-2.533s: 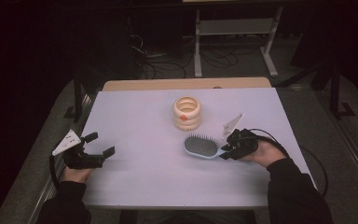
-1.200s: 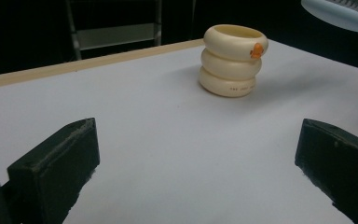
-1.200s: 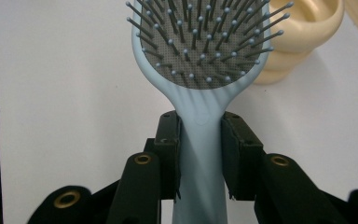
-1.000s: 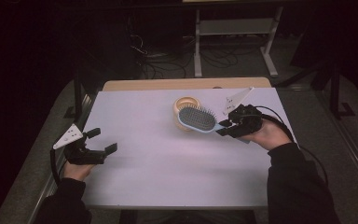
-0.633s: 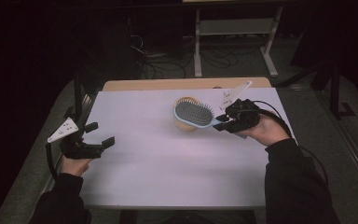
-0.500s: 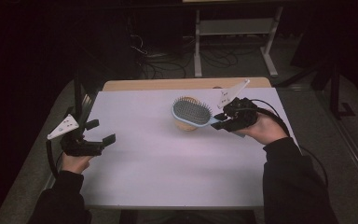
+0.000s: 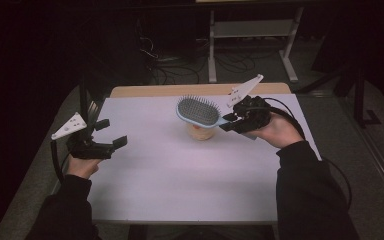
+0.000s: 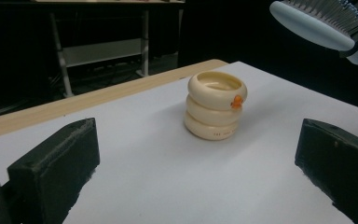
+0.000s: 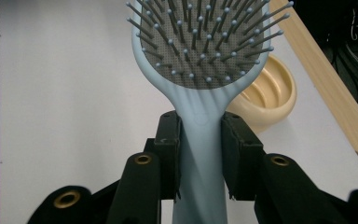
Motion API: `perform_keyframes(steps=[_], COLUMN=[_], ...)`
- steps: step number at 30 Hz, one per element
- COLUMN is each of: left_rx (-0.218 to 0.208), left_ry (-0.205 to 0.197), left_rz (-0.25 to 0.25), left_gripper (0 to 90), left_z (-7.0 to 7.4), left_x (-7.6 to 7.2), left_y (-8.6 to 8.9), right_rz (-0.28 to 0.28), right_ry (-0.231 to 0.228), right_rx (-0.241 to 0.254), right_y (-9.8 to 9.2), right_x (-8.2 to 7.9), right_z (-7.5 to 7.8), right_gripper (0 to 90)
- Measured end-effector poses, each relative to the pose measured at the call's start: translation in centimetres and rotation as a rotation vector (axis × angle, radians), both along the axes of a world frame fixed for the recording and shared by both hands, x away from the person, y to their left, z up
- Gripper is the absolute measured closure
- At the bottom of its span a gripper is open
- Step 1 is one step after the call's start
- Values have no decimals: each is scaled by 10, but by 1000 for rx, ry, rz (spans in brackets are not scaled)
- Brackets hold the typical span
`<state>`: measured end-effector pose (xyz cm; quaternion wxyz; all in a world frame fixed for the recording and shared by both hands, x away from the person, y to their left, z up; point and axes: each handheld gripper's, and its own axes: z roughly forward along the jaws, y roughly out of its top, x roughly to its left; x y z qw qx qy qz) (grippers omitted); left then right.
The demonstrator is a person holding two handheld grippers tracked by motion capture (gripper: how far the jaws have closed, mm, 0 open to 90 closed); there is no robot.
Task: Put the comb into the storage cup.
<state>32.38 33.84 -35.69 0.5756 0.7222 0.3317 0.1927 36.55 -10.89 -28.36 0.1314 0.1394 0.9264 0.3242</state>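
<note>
Nearest to me are the person's two dark sleeves, coming up from the bottom edge of the high view onto the table, which is covered in a pale lilac sheet with a strip of bare wood along its far edge.

The left gripper hangs over the table's left edge, held level and pointing across the sheet. Its jaws stand wide apart with nothing between them; in the left gripper view they frame the cup from either side at a distance, with bare sheet in the gap. A grey three-cornered plate sits on top of it.

Farther in and to the right, the right gripper is clamped on the brush. In the right gripper view the two black pads press on either side of the pale blue handle, just below where it widens into the head. The brush is in the air, off the table, roughly level with its bristles facing up. Its oval head hangs above the cup, not touching it, and the left gripper view shows clear space between the two.

The cup is cream-coloured, shaped like stacked rings, with a small orange mark on its side. It stands upright near the middle of the table, toward the far side.

Beyond the table are a dark floor, loose cables and a metal rack.
</note>
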Motion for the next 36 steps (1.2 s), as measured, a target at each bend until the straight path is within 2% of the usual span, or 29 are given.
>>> perform_keyframes(steps=[9, 19, 31, 36], left_rx=[21, 3, -13, -39], left_ry=[-7, -10, 1, 2], left_rz=[-25, -32, -83, -92], left_gripper=[0, 0, 0, 0], left_z=[12, 22, 38, 44], left_x=[4, 15, 26, 30], left_y=[-10, -21, -47, -54], right_rz=[2, 0, 5, 9], right_ry=[-14, -27, -51, -54], right_rx=[22, 39, 73, 87], right_y=[5, 15, 25, 27], right_x=[2, 5, 9, 10], right_z=[10, 17, 26, 27], right_gripper=[687, 686, 686, 686])
